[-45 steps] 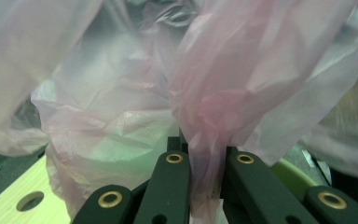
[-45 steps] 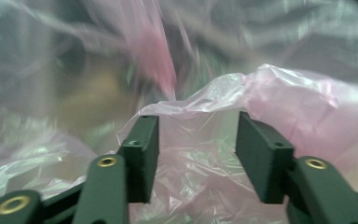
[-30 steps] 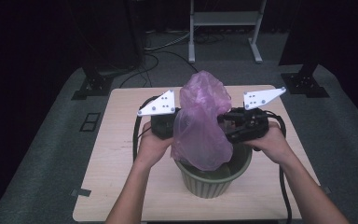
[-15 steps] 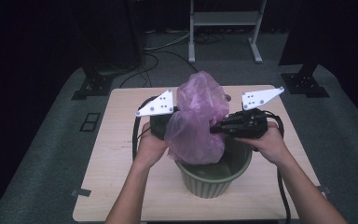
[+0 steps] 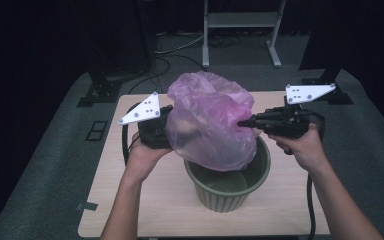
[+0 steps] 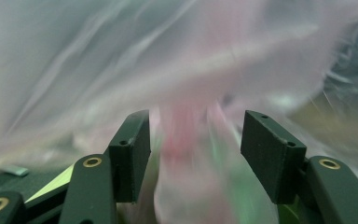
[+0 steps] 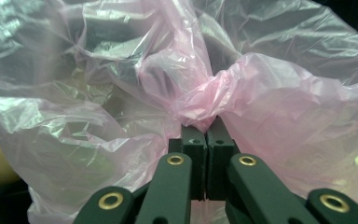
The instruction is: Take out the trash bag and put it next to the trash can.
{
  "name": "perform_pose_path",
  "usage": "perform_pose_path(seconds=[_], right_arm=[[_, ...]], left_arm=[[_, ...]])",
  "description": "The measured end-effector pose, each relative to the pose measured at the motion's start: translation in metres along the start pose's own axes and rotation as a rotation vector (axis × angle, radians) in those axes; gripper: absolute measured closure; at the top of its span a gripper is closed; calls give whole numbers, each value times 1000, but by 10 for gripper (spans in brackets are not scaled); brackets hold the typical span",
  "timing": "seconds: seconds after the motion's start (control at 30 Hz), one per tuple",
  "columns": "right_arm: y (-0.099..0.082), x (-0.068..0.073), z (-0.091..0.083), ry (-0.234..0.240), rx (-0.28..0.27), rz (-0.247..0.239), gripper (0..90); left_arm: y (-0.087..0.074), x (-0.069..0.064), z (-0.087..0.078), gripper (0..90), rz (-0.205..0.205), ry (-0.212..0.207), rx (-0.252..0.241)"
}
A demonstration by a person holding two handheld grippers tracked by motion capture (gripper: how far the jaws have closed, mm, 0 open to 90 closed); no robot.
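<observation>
While right gripper (image 5: 244, 123) jaws stay clamped on pink bag (image 5: 215, 120), left gripper (image 6: 193, 154) jaws just opened, apart.

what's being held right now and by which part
The right gripper pinches a bunched fold of the pink plastic bag. The left gripper has just been opening and grips nothing.

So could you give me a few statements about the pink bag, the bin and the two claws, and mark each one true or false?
1. The right claw is pinched shut on the pink bag. True.
2. The left claw is clamped tight on the bag. False: its jaws have just been opening and stand apart, with plastic loose between them.
3. The green bin lies tipped on its side. False: it stands upright on the wooden table.
4. The bag is above the bin's open mouth. True.
5. The bag is see-through black. False: it is pink.
</observation>
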State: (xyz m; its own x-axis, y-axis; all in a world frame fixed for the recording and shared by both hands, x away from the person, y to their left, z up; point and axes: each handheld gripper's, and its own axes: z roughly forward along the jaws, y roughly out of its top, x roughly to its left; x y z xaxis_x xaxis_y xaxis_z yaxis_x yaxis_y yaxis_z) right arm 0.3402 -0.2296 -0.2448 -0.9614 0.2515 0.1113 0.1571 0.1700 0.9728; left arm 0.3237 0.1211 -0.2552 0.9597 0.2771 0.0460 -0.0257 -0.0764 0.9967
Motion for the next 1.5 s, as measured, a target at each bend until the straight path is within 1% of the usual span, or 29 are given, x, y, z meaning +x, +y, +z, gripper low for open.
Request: perform_pose_path(seconds=[0.13, 0.27, 0.37, 0.47, 0.5, 0.63, 0.67, 0.7, 0.77, 0.83, 0.9, 0.97, 1.1, 1.27, 1.33, 1.5], right_arm=[[12, -2, -19, -44, -44, -10, 892], [26, -4, -42, -104, -84, -26, 892], [34, -6, -59, -164, -101, -37, 892], [38, -12, -74, -238, -107, -40, 892], [39, -13, -78, -255, -111, -39, 892], [36, -24, -97, -353, -116, -22, 892], [34, -27, -101, -379, -115, -21, 892], [32, -31, -105, -401, -116, -21, 892], [27, -37, -111, -453, -115, -8, 892], [21, -44, -117, -492, -111, 1, 892], [14, -50, -119, -528, -89, 13, 892], [5, -56, -119, -566, -66, 19, 892], [-12, -68, -116, -619, -14, 37, 891], [-32, -82, -108, -649, 39, 69, 890], [-40, -88, -105, -653, 55, 84, 889], [-59, -101, -93, -666, 95, 108, 889]], left_arm=[[-5, -1, -14, 379, 0, 28, 18], [-11, -3, -28, 346, -10, 58, 28], [-16, -5, -38, 274, -21, 90, 44], [-21, -7, -47, 181, -35, 138, 61], [-23, -8, -53, 180, -37, 152, 65], [-31, -11, -68, 160, -52, 192, 73], [-34, -12, -71, 147, -55, 207, 82], [-36, -13, -73, 116, -59, 223, 91], [-40, -15, -78, 101, -60, 241, 106], [-44, -16, -82, 88, -60, 260, 115], [-48, -18, -86, 81, -57, 276, 125], [-52, -19, -89, 54, -56, 296, 137], [-59, -20, -94, 39, -68, 311, 148], [-66, -18, -97, 34, -89, 321, 160], [-69, -17, -97, 34, -85, 325, 179], [-78, -16, -94, 34, -100, 321, 208]])
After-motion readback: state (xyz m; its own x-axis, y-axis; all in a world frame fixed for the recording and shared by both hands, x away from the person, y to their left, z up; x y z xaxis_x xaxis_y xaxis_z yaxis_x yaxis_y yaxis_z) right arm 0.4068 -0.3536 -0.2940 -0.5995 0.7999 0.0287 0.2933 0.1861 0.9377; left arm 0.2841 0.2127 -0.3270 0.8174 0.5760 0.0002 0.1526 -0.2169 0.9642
